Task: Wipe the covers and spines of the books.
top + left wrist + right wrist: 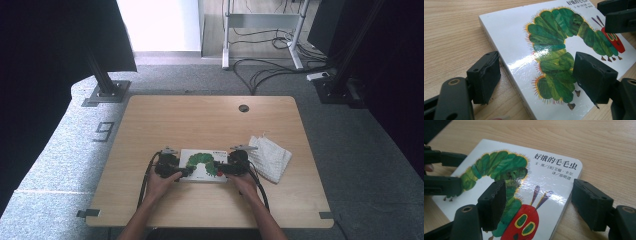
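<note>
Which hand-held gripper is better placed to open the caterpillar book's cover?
Probably the right hand-held gripper: its jaws straddle the rounded-corner edge of the book, one over the cover, one beside it on the table. The left hand-held gripper straddles the opposite edge, which looks like the spine.

Place: lab or test room.
Evidence: bare wooden table [210, 125], grey carpet [60, 145], loose floor cables [265, 70], black frame posts [102, 75].
</note>
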